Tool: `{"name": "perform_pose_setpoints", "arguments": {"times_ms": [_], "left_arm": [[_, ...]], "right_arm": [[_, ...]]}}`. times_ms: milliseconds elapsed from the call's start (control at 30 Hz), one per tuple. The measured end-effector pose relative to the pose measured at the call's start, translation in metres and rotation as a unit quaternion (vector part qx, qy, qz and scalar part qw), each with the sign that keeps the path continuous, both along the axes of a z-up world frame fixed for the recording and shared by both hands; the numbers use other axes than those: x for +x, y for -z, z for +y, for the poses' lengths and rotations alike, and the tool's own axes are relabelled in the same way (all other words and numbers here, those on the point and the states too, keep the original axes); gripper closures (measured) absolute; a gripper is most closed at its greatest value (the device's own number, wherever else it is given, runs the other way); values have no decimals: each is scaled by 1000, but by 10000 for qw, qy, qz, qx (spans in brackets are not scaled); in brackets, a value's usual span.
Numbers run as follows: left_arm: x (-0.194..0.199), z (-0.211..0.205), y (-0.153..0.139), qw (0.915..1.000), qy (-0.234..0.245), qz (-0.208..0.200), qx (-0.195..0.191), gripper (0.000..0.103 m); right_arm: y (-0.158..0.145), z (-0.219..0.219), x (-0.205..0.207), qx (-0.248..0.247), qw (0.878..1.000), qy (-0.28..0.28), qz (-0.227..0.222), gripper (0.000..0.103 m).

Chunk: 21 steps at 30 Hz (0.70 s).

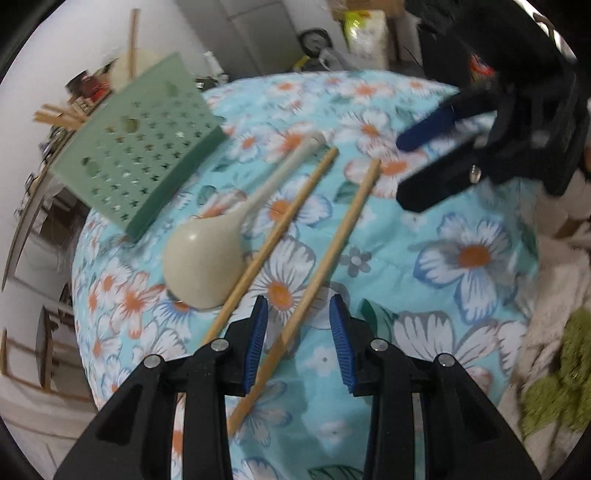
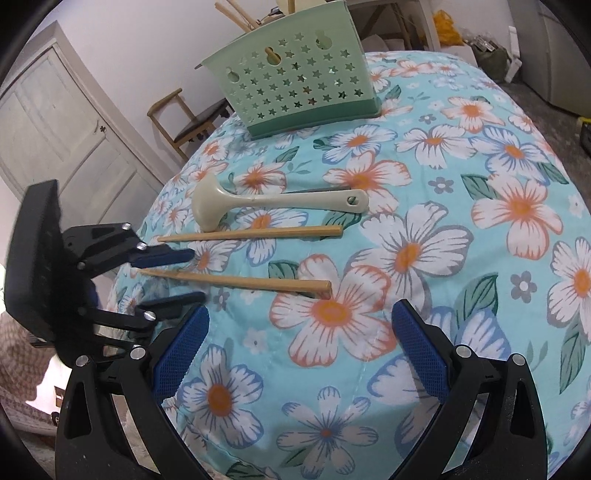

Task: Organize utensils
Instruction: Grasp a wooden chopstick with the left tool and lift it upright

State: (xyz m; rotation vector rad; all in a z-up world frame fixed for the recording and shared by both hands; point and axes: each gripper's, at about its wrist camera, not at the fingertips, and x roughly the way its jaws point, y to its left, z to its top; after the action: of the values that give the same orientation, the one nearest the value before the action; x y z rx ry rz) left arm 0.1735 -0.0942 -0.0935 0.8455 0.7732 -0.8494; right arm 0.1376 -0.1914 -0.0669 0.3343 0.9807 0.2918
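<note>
On the floral tablecloth (image 2: 436, 314) lie a cream spoon (image 1: 207, 258) (image 2: 258, 203) and two wooden chopsticks. My left gripper (image 1: 300, 314) (image 2: 195, 275) is open and straddles the thin end of the nearer chopstick (image 1: 332, 251) (image 2: 236, 280), its blue pads clear of the wood. The other chopstick (image 1: 280, 229) (image 2: 251, 234) rests between that one and the spoon. My right gripper (image 2: 301, 310) (image 1: 402, 171) hangs wide open and empty by the chopsticks' thick ends. A green star-holed utensil holder (image 1: 144, 147) (image 2: 295, 81) stands at the far side with sticks in it.
The tablecloth edge drops away just behind both grippers. A wooden chair (image 2: 184, 122) and a white door (image 2: 55, 129) stand beyond the table's left side. Boxes and clutter (image 1: 365, 33) sit behind the table. A green fuzzy mat (image 1: 565, 369) lies on the floor.
</note>
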Motion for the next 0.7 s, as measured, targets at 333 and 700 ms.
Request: {"name": "perform_pose_setpoints", "arguments": {"times_ms": [333,700], "left_arm": [[-3,-9,1,9994,327,106,46,90],[-23,-3,-17,9983,525,-254,-90,97]], "right_arm": [[0,-5,0,175,9998,33,-1,8],[1,-16,0,606,9981,72,39,8]]}}
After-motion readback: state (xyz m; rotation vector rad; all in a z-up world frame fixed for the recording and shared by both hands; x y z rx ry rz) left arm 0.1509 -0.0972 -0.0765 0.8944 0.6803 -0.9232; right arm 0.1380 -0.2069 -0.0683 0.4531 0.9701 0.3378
